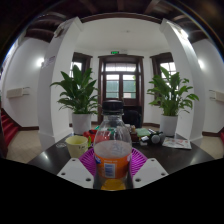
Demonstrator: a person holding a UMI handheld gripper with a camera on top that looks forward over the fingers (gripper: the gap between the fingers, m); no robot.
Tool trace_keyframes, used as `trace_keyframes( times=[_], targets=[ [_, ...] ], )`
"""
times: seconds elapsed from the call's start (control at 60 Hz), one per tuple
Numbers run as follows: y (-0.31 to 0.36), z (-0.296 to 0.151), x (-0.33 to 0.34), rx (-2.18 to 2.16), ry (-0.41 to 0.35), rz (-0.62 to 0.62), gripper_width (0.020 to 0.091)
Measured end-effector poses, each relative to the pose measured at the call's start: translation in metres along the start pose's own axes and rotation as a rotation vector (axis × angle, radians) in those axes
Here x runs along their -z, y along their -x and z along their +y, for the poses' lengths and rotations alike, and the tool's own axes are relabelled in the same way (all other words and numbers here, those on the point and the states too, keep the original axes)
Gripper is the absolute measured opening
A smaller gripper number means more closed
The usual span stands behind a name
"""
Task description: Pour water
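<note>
Gripper view: a yellow-green cup (76, 145) is seen left on the dark table (45, 157), just beside the bottle (113, 150), which is clamped upright between both pads (92, 160). For a clean pour, the bottle should be tipped slowly leftward over the cup.

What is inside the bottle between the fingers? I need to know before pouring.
The bottle, cap on, holds orange liquid in its lower half; the label hides part of it. The gripper grips it.

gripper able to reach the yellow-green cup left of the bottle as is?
Probably not freely: the gripper appears shut on the bottle, which stands between its fingers. The cup itself sits unobstructed beyond the left finger.
</note>
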State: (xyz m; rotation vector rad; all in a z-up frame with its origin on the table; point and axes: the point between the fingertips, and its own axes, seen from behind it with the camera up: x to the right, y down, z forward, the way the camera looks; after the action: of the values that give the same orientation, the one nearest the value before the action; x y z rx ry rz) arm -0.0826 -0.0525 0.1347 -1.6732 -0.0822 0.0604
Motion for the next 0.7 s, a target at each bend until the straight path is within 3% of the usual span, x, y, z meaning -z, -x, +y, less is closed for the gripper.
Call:
trace_keyframes(
  times=[0.317,0.7],
  targets=[
    [0.003,-0.005,-0.011,0.123,0.040,-0.039,0.0386],
    [0.001,-0.013,-0.130,1.164,0.144,-0.075,0.0386]
  ],
)
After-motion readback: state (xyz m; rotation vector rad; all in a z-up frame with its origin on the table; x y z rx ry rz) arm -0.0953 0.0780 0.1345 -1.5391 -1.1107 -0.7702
